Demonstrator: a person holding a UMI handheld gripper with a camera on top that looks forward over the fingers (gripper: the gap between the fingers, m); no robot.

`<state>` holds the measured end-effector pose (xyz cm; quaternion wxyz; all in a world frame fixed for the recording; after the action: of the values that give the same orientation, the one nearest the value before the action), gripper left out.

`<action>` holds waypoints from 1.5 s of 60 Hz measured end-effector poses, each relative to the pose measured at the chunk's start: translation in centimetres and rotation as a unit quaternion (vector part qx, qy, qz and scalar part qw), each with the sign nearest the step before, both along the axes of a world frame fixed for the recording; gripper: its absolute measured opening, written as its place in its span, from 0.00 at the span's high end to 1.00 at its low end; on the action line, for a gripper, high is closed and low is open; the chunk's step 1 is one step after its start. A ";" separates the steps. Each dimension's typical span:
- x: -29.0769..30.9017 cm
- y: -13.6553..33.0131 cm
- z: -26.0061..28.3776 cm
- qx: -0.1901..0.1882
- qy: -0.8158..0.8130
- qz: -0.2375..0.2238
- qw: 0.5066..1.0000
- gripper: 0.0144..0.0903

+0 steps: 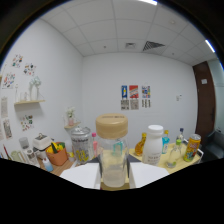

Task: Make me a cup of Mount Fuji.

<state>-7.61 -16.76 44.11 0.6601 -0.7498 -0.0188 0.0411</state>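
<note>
Clear glass jar with tan screw lid point(112, 150) sits upright between the white fingers point(80, 176), lifted above the cluttered table point(165, 161). Gripper point(114, 181) looks pinched on its base, probably carrying it level to avoid spilling; contact hidden below.

Posters point(135, 97) on wall; brown door point(205, 102).

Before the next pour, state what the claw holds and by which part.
A clear jar with a tan lid stands between the fingers, which flank its lower body; whether they press on it cannot be told.
</note>
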 end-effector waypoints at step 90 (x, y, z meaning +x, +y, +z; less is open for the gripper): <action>0.1 -3.8 -30.5 -0.108 0.785 -0.031 0.610 0.70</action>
<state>-7.47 -20.53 13.65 0.3372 -0.4970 0.5346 0.5946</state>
